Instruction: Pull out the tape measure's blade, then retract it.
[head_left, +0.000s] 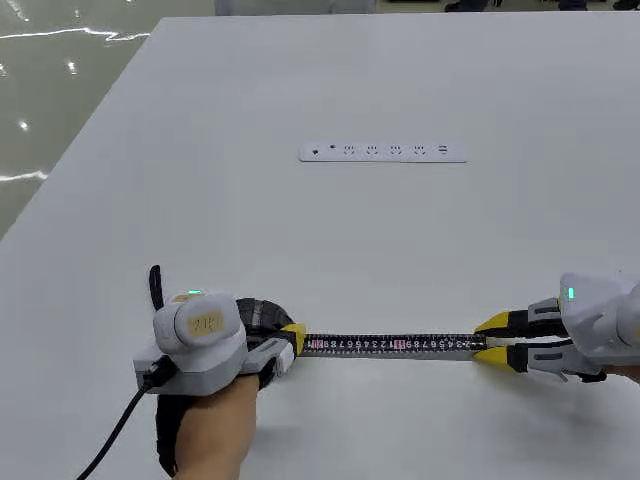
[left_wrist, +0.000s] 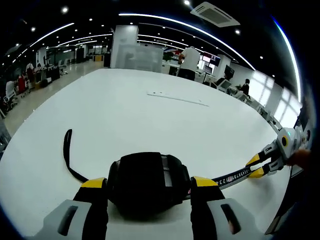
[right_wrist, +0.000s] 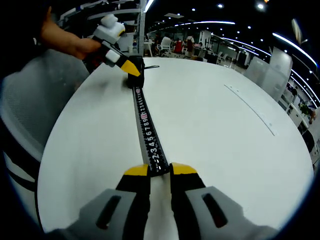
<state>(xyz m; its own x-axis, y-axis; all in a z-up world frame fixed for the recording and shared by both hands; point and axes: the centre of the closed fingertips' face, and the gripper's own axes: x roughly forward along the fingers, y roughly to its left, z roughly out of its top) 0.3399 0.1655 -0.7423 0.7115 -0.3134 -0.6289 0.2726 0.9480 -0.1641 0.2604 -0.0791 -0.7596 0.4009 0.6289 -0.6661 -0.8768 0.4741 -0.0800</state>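
Blade tip (right_wrist: 156, 161) in right tool (right_wrist: 160, 170), case (left_wrist: 147, 170) in left tool (left_wrist: 149, 182)

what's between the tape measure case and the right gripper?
Just the pulled-out blade, flat on the table, running from the tape measure case to the right gripper. Clear in the head view.

Wht hand-held gripper (head_left: 284, 348), yellow tips (head_left: 294, 331), blk cable (head_left: 118, 432)

Open-plan office: strip ceiling lights (left_wrist: 175, 21), ceiling air vent (left_wrist: 215, 14), monitors (left_wrist: 206, 59), people (left_wrist: 189, 61) in background.
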